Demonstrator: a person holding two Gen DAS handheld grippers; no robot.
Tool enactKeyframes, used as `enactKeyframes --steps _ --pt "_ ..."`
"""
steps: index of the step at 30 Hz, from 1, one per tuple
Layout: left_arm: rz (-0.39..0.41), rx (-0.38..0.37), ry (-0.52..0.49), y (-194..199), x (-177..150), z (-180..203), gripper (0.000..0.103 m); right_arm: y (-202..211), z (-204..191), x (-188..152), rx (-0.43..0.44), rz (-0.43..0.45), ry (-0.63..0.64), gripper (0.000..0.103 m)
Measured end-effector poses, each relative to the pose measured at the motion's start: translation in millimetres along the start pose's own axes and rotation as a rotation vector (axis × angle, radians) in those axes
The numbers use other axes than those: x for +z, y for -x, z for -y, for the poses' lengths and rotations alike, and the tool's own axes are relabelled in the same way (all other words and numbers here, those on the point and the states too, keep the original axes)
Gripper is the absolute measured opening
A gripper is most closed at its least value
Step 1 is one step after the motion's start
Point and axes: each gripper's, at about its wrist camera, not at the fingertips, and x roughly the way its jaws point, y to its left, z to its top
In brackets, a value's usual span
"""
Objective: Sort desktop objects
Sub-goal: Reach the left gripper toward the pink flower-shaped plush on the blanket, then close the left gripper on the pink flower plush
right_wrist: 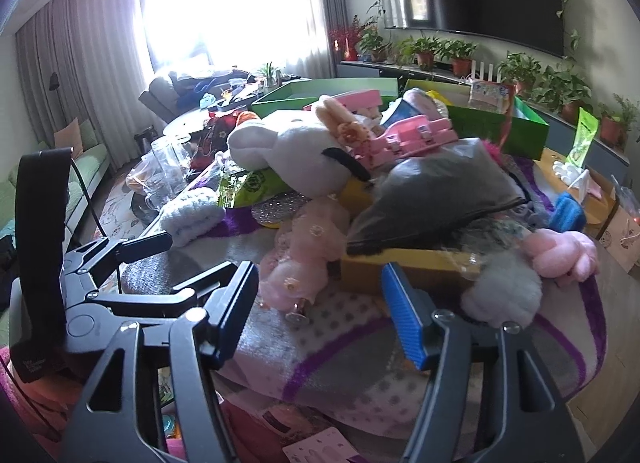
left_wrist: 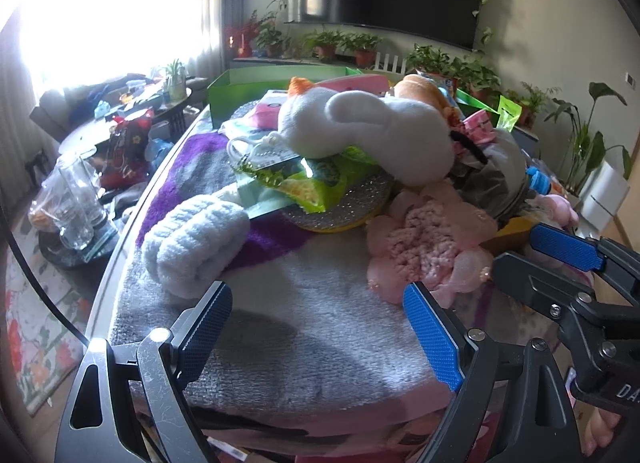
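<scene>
A fleecy blanket [left_wrist: 304, 327], grey and white with purple bands, covers the surface and carries a heap of soft things. Near left lies a rolled towel [left_wrist: 196, 243], pale blue, ribbed and fluffy. Beyond it a glossy green packet [left_wrist: 316, 183] rests on a round glittery scourer [left_wrist: 344, 203] with a yellow rim. A white plush toy [left_wrist: 368, 131], smooth and rounded, sprawls over the packet. Near right of centre sits a pink knitted flower [left_wrist: 428, 247] with puffy petals and a nubbly middle. Further right a grey pouch [right_wrist: 436, 191] lies on a flat yellow box [right_wrist: 412, 267], with a pink plastic clip [right_wrist: 404, 139] just above it and a pink plush paw [right_wrist: 564, 255] to the right. Green trays [right_wrist: 496, 123] stand at the far edge, and a blue sponge [right_wrist: 568, 207] lies far right.

The left tongs [left_wrist: 316, 327] hover over bare blanket between towel and flower, released, the blue ribbed pads wide apart with nothing between them. The right tongs [right_wrist: 320, 315] are likewise released, just before the yellow box and the flower, touching neither as far as can be seen. The heap is crowded, things overlapping one another. Left of the surface, glass jars [left_wrist: 76, 203] stand on a low table.
</scene>
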Motion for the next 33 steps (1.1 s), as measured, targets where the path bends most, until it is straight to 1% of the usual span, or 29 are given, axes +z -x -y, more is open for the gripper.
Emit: enactKeyframes --steps 4,8,10,11,12,14,16,17,18,21,27,30,33 --pt "0.007 -0.008 0.007 -0.6 -1.3 -6.3 0.089 -10.4 -5.5 5.3 0.004 -0.005 0.013 0.064" --pt "0.009 -0.041 0.008 -3.1 -2.7 -10.9 0.089 -20.7 -9.8 13.5 -0.006 0.001 0.031 0.064" --pt "0.006 -0.052 -0.001 -4.4 -2.9 -9.6 0.086 -23.7 -9.9 14.7 -0.005 -0.002 0.037 0.063" --pt "0.003 -0.056 -0.006 -5.4 -3.0 -8.7 0.083 -25.2 -10.9 15.0 -0.010 0.001 0.045 0.060" --pt "-0.003 -0.063 -0.009 -6.8 -3.0 -7.6 0.082 -26.1 -11.9 15.1 -0.013 0.002 0.053 0.053" --pt "-0.008 -0.074 -0.008 -9.1 -3.0 -8.3 0.082 -30.9 -12.3 15.2 -0.014 -0.019 0.059 0.049" --pt "-0.008 -0.076 -0.009 -10.2 -2.7 -7.8 0.082 -32.1 -13.5 15.2 -0.022 -0.017 0.066 0.046" --pt "-0.008 -0.077 -0.010 -10.7 -2.4 -8.3 0.082 -32.2 -14.3 15.2 -0.027 -0.017 0.071 0.041" --pt "-0.009 -0.079 -0.010 -11.6 -2.0 -8.6 0.082 -32.5 -14.5 15.3 -0.035 -0.019 0.076 0.030" --pt "-0.015 -0.087 -0.010 -13.0 -1.9 -8.2 0.082 -31.2 -12.6 14.8 -0.048 -0.038 0.086 0.022" --pt "-0.029 -0.145 -0.009 -13.5 -3.9 -4.4 0.082 -17.4 -3.6 7.6 0.022 -0.071 0.028 0.021" --pt "-0.046 -0.204 -0.017 -13.8 -5.4 1.3 0.082 -10.1 1.6 2.7 0.042 -0.085 -0.004 0.021" --pt "-0.073 -0.259 -0.035 -16.6 -8.7 9.5 0.080 -6.2 7.8 -6.9 0.039 -0.104 -0.030 0.023"
